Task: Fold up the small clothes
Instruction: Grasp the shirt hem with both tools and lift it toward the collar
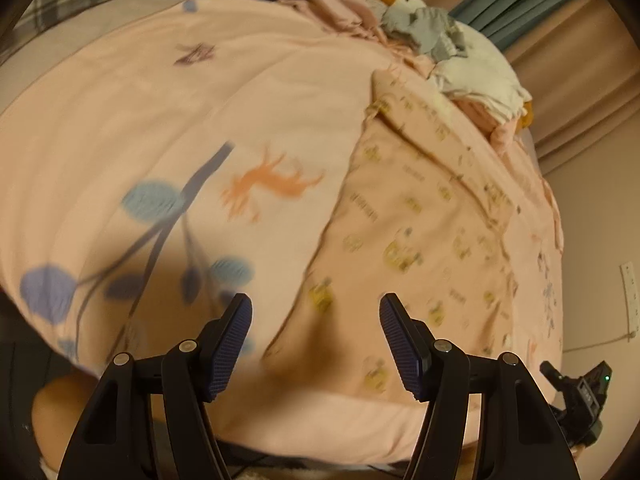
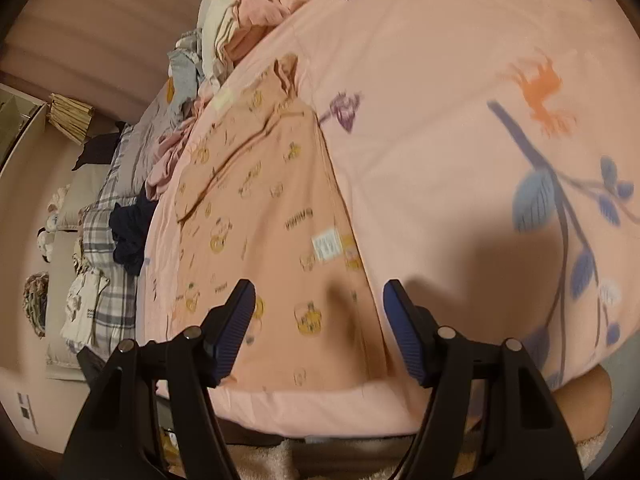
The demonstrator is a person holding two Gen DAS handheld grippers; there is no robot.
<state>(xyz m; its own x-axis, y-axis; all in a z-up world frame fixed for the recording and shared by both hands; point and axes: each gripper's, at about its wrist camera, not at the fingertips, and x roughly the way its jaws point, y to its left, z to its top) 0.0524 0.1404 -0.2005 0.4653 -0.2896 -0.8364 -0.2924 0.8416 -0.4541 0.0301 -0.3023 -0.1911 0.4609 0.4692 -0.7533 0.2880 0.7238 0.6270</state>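
A wide pink bed quilt printed with blue leaves and an orange deer (image 1: pixel 168 92) carries everything. On it lies the task's thing, a peach cotton garment printed with small yellow bears (image 2: pixel 256 200), spread flat, its long axis running from the bed's near edge away toward a heap of unfolded clothes and a white plush goose in a grey ruffled collar (image 1: pixel 452 46).

The left claw (image 1: pixel 316 346) hangs over the near edge with the garment ahead and to its right; the right claw (image 2: pixel 319 330) stands directly over the garment's near end, so by my judgement it is the nearer. Both claws are partly open and hold nothing, pads clear of the cloth.

A white sewn label (image 2: pixel 327 245) sits near the garment's right edge; its print and the garment's repeated brown word are too blurred to read.
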